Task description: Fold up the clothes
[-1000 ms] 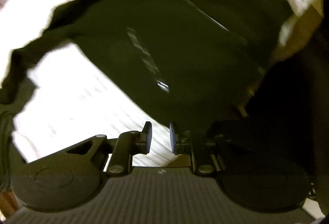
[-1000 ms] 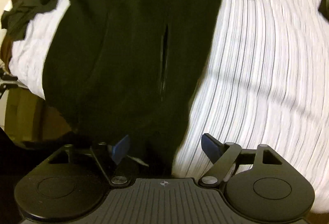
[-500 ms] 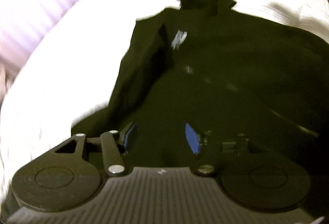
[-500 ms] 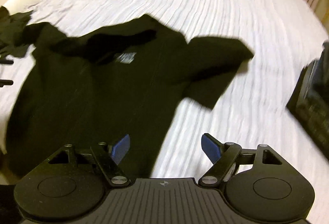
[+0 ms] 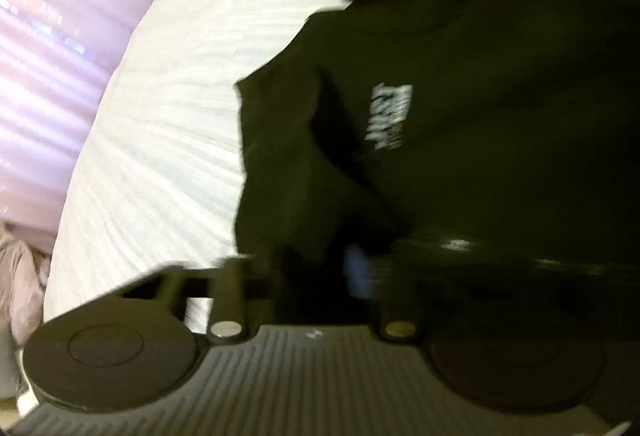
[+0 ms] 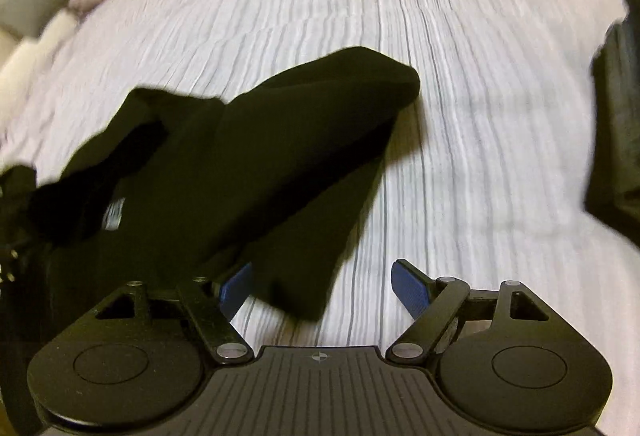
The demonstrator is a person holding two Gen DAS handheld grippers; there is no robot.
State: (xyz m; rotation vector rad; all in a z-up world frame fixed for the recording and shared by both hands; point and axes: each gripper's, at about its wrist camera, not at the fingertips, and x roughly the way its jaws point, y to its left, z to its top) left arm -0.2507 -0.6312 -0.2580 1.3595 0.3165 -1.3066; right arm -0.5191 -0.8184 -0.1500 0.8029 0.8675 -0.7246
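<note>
Black T-shirt [image 6: 248, 171] lay spread on the white bed [image 6: 460, 95].
We were closing our left gripper [image 5: 320, 272] on its fabric; our right gripper [image 6: 320, 286] hung released over its edge.

Black shirt [image 6: 248, 155], white ribbed bedspread [image 6: 460, 55]

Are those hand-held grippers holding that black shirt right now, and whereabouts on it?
The left hand-held gripper is closing on the black shirt near its sleeve-side edge; blur hides the grip. The right hand-held gripper is open, holding nothing.
</note>
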